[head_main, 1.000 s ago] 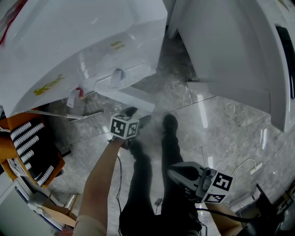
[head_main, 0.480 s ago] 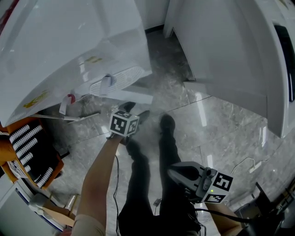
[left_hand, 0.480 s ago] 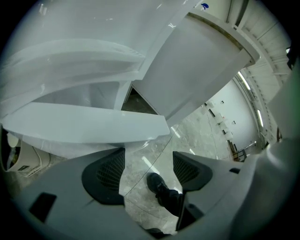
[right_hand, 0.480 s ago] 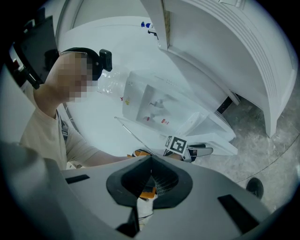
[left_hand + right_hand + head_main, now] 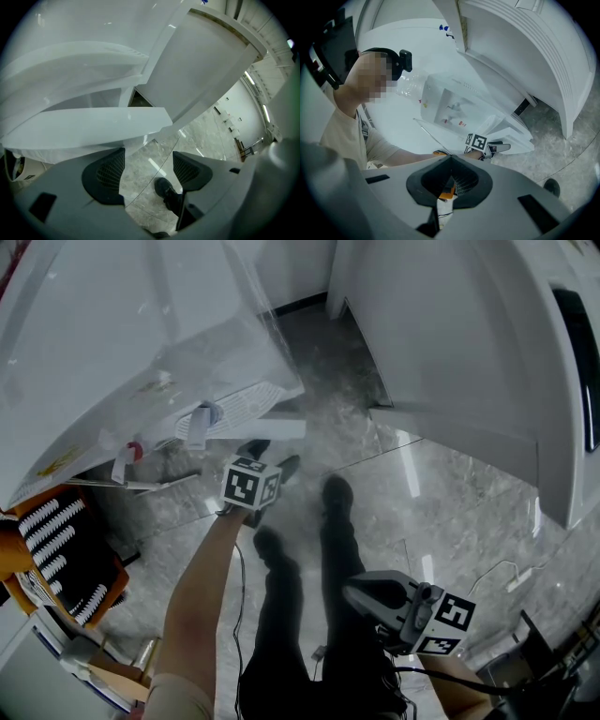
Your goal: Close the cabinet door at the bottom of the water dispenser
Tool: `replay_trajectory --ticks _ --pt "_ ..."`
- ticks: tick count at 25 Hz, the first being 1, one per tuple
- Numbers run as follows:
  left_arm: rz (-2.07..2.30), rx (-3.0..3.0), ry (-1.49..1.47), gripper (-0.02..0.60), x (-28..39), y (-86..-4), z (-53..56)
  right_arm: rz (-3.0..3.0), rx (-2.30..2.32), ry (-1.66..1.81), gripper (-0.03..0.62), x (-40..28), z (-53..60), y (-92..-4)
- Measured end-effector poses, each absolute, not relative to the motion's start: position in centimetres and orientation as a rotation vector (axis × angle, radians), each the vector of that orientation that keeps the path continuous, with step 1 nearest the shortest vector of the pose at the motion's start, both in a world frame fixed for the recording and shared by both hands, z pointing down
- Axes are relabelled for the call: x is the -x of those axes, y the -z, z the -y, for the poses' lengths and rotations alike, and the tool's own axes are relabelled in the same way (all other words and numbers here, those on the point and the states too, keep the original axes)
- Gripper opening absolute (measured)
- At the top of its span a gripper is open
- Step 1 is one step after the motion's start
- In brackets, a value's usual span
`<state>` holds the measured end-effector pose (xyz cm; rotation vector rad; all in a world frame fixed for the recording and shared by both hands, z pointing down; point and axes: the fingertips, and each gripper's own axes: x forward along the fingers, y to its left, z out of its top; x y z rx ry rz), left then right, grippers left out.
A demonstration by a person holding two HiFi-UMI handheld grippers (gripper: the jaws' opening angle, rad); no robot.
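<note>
Cabinet door (image 5: 281, 428) stood ajar at water dispenser (image 5: 141, 343) base, over glossy grey marble floor (image 5: 441, 512). Left gripper (image 5: 274, 457) released, jaws apart, near door edge. Right gripper (image 5: 356, 594) clenched, empty, well apart. Open floor between.

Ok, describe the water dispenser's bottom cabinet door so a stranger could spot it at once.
Find the tall white water dispenser at the head view's upper left. Below its slotted white drip tray, a thin white cabinet door juts out edge-on, just ahead of the left gripper. Unlike the tray, it is a plain flat slab.
</note>
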<state>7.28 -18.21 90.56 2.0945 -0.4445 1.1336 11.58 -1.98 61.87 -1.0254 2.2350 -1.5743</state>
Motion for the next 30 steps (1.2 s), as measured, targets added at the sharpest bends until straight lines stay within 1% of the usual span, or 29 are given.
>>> replay_trajectory --ticks 21,30 --pt "0.600 -2.063 -1.058 0.295 -9.0 -91.7 23.0 -2.224 1.054 1.596 0.017 -14.5 2.4 -62.6" --pt "0.644 -2.064 -1.075 0.295 -9.4 -92.4 24.2 -2.221 1.061 1.600 0.017 -16.0 3.0 -62.9"
